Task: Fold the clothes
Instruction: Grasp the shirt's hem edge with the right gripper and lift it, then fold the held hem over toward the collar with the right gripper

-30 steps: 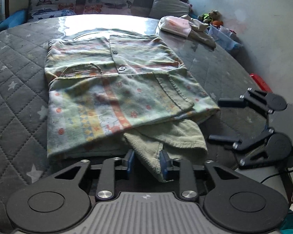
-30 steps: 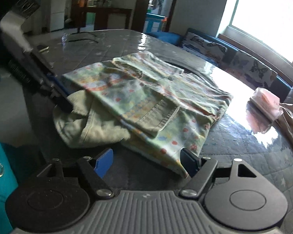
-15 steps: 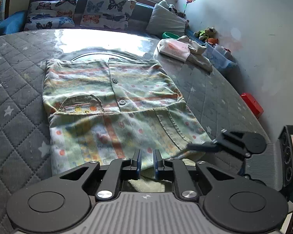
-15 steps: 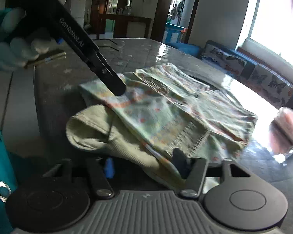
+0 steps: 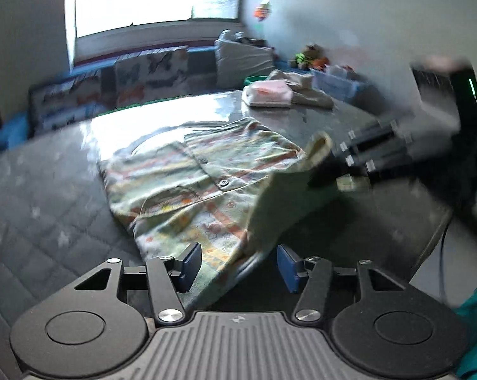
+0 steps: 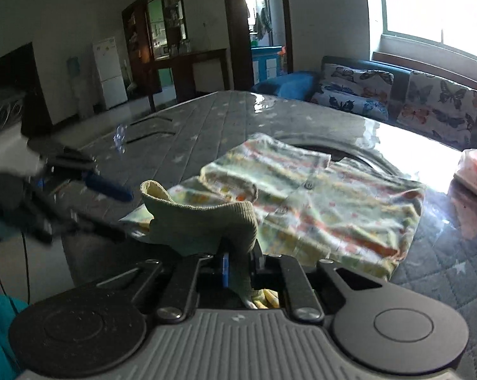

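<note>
Jaws of right gripper (image 6: 240, 264), earlier spread, now pinch the lifted cuff (image 6: 203, 221).

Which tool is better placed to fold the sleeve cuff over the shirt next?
Right. The right tool is closing on the lifted cuff, while the left tool is opening, with only the shirt hem between its pads, unpressed.

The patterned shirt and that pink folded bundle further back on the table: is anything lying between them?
No. In the right wrist view only bare, shiny quilted table cover separates the patterned shirt from the pink folded bundle.
</note>
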